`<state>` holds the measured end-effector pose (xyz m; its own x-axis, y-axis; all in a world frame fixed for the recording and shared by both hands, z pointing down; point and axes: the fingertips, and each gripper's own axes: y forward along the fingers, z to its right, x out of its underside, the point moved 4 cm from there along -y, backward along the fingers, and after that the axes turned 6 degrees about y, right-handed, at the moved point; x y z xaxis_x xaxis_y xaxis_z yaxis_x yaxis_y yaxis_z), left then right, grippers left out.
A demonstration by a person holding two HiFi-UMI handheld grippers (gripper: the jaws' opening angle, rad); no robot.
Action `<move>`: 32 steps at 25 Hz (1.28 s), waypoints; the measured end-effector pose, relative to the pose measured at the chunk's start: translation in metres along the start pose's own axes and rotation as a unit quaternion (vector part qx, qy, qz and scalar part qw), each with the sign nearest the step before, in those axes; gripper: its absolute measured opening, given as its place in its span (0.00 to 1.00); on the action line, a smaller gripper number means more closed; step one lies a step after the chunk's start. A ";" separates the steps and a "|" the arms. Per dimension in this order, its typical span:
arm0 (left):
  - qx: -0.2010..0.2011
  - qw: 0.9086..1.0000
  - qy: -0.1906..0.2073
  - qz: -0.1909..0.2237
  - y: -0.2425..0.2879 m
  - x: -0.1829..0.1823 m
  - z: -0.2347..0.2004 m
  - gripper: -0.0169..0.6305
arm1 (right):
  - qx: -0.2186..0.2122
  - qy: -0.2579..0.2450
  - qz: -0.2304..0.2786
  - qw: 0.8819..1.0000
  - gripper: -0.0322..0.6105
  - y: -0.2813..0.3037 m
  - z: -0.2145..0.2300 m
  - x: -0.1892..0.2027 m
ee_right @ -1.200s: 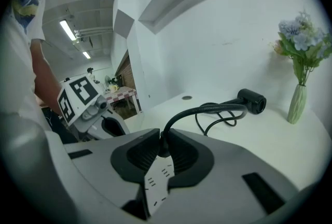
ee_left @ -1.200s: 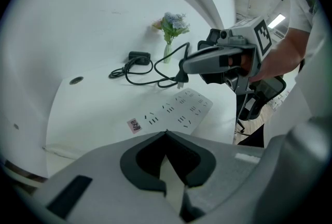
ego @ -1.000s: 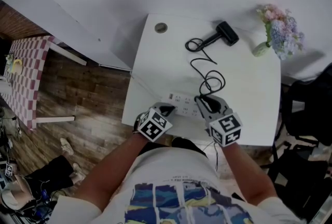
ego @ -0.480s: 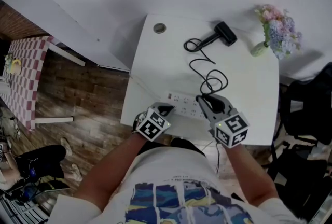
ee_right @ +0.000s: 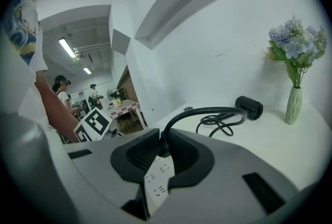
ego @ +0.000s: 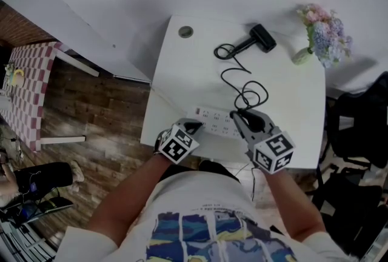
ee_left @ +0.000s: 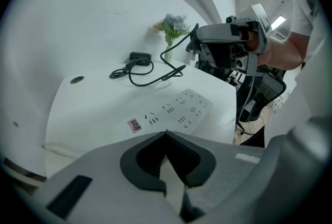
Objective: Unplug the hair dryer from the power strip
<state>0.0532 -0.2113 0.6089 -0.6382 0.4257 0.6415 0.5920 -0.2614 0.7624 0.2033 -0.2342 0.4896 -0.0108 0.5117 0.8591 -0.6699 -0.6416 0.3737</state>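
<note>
The white power strip (ego: 213, 117) lies near the white table's (ego: 182, 73) front edge; in the left gripper view all the strip's (ee_left: 174, 111) sockets show empty. My right gripper (ego: 239, 115) is shut on the black plug (ee_right: 161, 148) and holds it above the strip's (ee_right: 157, 180) right end. From the plug the black cord (ego: 242, 94) runs in loops to the black hair dryer (ego: 262, 38) lying at the back of the table. My left gripper (ego: 195, 127) is shut, its tips (ee_left: 166, 133) down at the strip's left end.
A vase of flowers (ego: 324, 36) stands at the table's back right corner. A round cable hole (ego: 185, 31) sits at the back left. A black chair (ego: 357, 127) is right of the table, a checkered table (ego: 30, 85) far left on the wooden floor.
My right gripper has risen a little with the plug in it, away from the strip. The left gripper and the strip have stayed put.
</note>
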 end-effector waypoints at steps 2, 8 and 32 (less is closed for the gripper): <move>-0.001 1.000 0.004 -0.001 0.001 0.001 0.000 0.03 | 0.001 0.000 0.000 1.000 0.13 -0.001 0.000 -0.001; -0.002 1.000 0.002 -0.002 0.000 -0.001 0.001 0.03 | 0.001 0.000 0.002 1.000 0.13 -0.004 0.003 -0.004; -0.007 1.000 0.003 -0.004 -0.001 -0.001 0.002 0.03 | 0.011 0.021 0.020 1.000 0.13 -0.018 0.009 -0.002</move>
<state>0.0545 -0.2099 0.6076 -0.6458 0.4232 0.6354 0.5794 -0.2703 0.7689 0.2225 -0.2291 0.4840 -0.0683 0.5091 0.8580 -0.6518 -0.6739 0.3479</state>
